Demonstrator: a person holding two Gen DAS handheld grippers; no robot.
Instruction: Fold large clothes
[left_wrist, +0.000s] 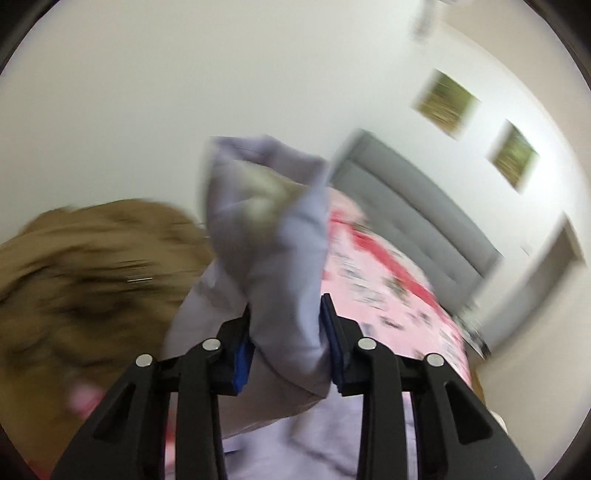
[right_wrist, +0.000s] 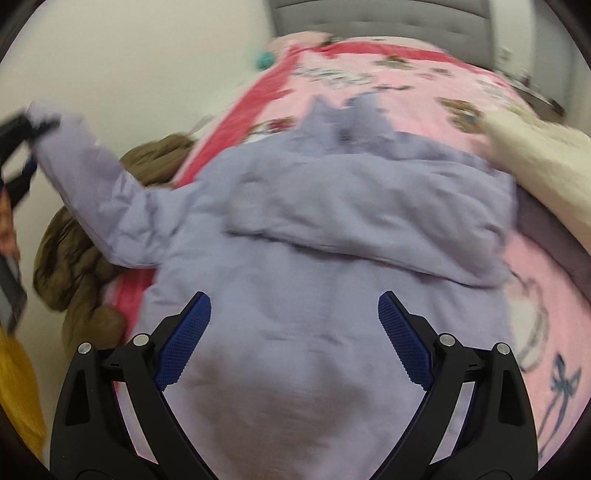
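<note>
Black fingers with blue pads fill the bottom of both views. Past them, in order of size:

Bed (right_wrist: 424, 85): pink cover with red border and printed figures, grey padded headboard (left_wrist: 417, 206) behind it, pale wall to the side.

Lilac jacket (right_wrist: 314, 258): spread over the near part of the bed, puffy and creased, body lying flat, one fold lying across its middle. Its sleeve (right_wrist: 92, 173) runs up and away toward the left edge of the right wrist view, lifted clear of the cover.

Brown coat (right_wrist: 74, 258): bunched at the bed's left edge, partly beneath the lifted sleeve.

Cream garment (right_wrist: 535, 158): heaped at the right side, touching the lilac jacket's far corner.

Two framed pictures (left_wrist: 476, 133): on the wall above the headboard (blurred, content not legible).

Left gripper (left_wrist: 286, 339): clamped on the sleeve end, cloth bunched between both pads and standing up beyond them, cuff opening visible.

Right gripper (right_wrist: 294, 332): fingers spread wide, nothing between the pads, poised over the jacket's lower back; contact with the cloth cannot be determined.
</note>
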